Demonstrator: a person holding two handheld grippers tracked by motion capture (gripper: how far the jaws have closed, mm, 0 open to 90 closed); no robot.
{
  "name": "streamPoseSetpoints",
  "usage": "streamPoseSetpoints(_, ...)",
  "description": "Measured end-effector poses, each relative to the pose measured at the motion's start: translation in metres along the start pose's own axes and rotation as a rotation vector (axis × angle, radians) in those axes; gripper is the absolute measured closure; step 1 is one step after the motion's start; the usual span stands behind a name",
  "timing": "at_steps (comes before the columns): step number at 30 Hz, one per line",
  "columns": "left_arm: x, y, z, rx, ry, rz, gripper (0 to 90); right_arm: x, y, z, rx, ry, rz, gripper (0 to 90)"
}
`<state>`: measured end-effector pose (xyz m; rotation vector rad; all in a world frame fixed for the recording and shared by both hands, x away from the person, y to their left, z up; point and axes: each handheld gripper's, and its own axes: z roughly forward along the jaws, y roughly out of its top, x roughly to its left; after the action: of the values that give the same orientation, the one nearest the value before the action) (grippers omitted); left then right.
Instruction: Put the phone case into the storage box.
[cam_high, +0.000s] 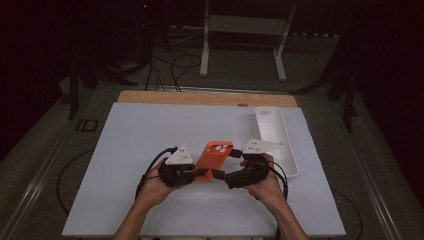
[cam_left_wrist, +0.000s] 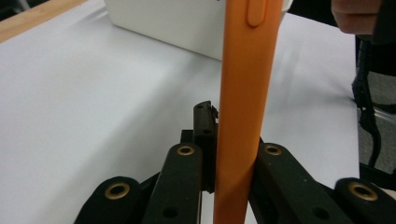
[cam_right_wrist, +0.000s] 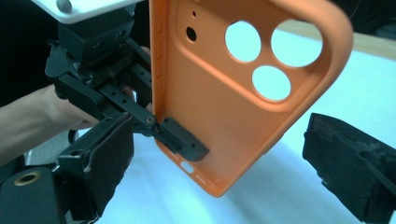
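An orange phone case (cam_high: 216, 152) with three round camera holes is held tilted above the white table. My left gripper (cam_high: 199, 173) is shut on the case's lower edge; in the left gripper view the case's edge (cam_left_wrist: 245, 93) runs upright between my left gripper's (cam_left_wrist: 229, 156) closed jaws. In the right gripper view the case (cam_right_wrist: 219, 93) shows its inner face, with the left gripper (cam_right_wrist: 163, 133) clamped near its bottom corner. My right gripper (cam_right_wrist: 222, 133) is open, its pads (cam_right_wrist: 109, 158) standing well apart on either side of the case without touching it. It meets the left one at the case's lower end (cam_high: 221, 175).
A long white tray (cam_high: 276, 142) lies at the table's right side, just beyond the right hand; its wall (cam_left_wrist: 163, 23) stands behind the case. The white mat (cam_high: 140, 140) spreads left and ahead. A wooden edge (cam_high: 200, 97) runs along the far side.
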<state>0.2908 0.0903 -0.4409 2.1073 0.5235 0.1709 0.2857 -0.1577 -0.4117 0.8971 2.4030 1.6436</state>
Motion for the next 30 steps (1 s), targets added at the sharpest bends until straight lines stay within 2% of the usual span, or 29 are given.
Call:
streamPoseSetpoints(11,0.0008,0.0003,-0.0023,-0.023,0.067,-0.024,85.7,-0.0003,0.0011,-0.0034,-0.038,-0.029,0.033,8.8)
streamPoseSetpoints(17,0.0012,0.0001,-0.0023,-0.038,0.104,-0.045,85.7,-0.0015,0.0016,-0.0039,-0.044,-0.06,0.044,8.9)
streamPoseSetpoints(30,-0.0032,-0.0003,0.0033,-0.042,0.154,-0.057,85.6,-0.0037,0.0022,-0.0041,-0.082,-0.119,0.06,8.9)
